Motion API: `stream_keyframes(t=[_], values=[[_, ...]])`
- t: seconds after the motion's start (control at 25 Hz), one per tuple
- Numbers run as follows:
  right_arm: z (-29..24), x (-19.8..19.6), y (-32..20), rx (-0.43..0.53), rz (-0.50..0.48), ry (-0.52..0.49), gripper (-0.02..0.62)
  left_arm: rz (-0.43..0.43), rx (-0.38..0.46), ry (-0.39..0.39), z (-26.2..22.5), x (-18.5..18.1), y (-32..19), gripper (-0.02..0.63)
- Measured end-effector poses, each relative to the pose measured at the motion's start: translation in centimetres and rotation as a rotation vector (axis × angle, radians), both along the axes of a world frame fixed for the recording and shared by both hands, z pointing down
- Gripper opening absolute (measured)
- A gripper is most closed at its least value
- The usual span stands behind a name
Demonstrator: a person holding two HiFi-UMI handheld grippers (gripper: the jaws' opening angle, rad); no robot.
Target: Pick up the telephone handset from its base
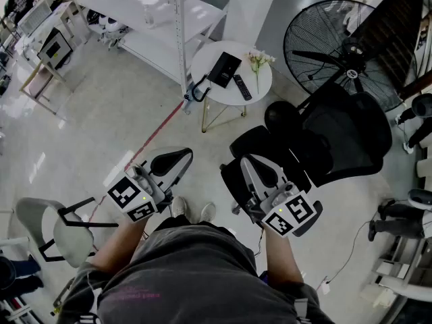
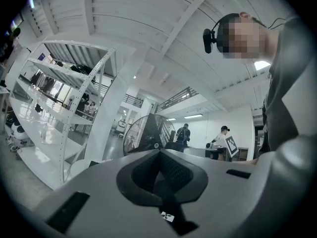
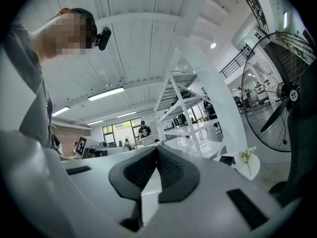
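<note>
black phone base [image 1: 224, 69] | flat on white round tbl [image 1: 219, 97] | handset unclear

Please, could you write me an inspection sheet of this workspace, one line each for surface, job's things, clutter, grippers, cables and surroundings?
Surface: round white table on thin legs, ahead of the person.
Job's things: black telephone lies on the table; too small to tell whether the handset is on its base.
Clutter: remote control and flowers beside the telephone.
Grippers: left gripper and right gripper both shut, empty, well short of the table.
Cables: dark looped cord hangs at the table's left edge; thin cable on the floor.
Surroundings: floor fan, black office chair, white shelving, grey chair.
</note>
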State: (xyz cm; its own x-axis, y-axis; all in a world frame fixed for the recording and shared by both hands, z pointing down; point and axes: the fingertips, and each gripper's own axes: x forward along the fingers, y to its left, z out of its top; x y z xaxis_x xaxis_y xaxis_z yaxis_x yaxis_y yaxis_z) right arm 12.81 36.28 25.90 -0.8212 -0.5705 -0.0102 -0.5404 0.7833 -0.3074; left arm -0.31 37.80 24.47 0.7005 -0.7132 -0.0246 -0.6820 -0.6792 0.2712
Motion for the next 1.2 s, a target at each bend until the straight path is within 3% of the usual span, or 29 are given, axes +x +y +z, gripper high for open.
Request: stream_keyframes(t=[0.8,1.2], values=[[1.3,4.2,0.7,-0.017,-0.025,-0.020,0.020,-0.042,0.012,-0.011,0.9,3.6,1.9,0.014],[2.8,5.6,-2.5,-0.060,-0.012,-0.018,0.020,-0.058,-0.010,-0.016,1.9,3.6,-0.8,0.014]])
